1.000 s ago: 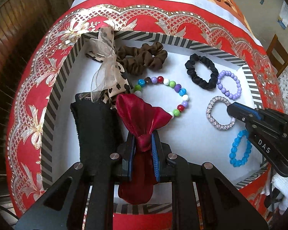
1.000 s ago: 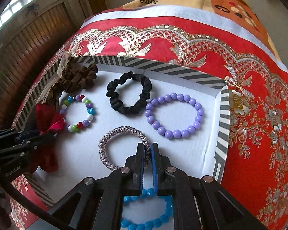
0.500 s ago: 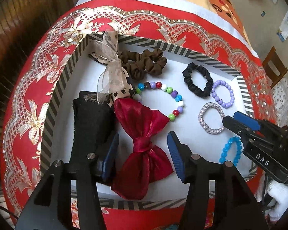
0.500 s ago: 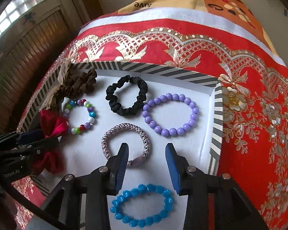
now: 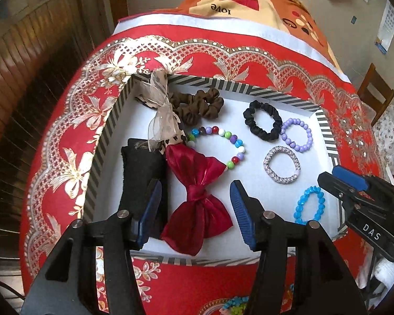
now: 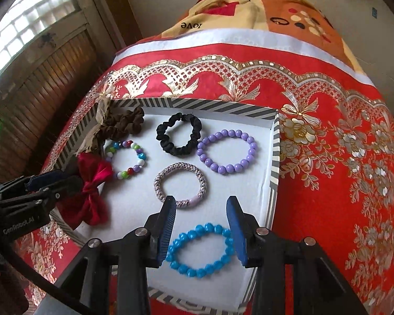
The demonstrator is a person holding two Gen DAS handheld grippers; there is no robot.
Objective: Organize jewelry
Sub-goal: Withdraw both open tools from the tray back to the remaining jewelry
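Red patterned cloth covers the bed, with a striped tray resting on it and wooden shutters beyond. Everything in view already lies inside the tray: a red bow, a black pad beside it, a sheer bow, a brown scrunchie, a mixed-bead bracelet, a black scrunchie, a purple bracelet, a woven band and a blue bracelet.

Both tongs stand open and empty. The left gripper has just spread its jaws and hovers with the red bow lying loose on the tray floor between them, pads clear of the fabric. The right gripper has also just opened, partway; the blue bracelet lies flat under the gap, untouched, with the woven band just ahead.

Risks from here, as I judge them: the left jaw hangs near the black pad and could nudge it or drag the bow's satin if the hand swings sideways. The right pad sits close to the woven band; a low pass could hook it and roll it onto the blue beads. Round beads slide easily on the smooth white floor. The tray rests on soft bedding, so a downward bump on its rim could tip it and jumble the rows. The two grippers are also near each other over the tray and could collide.
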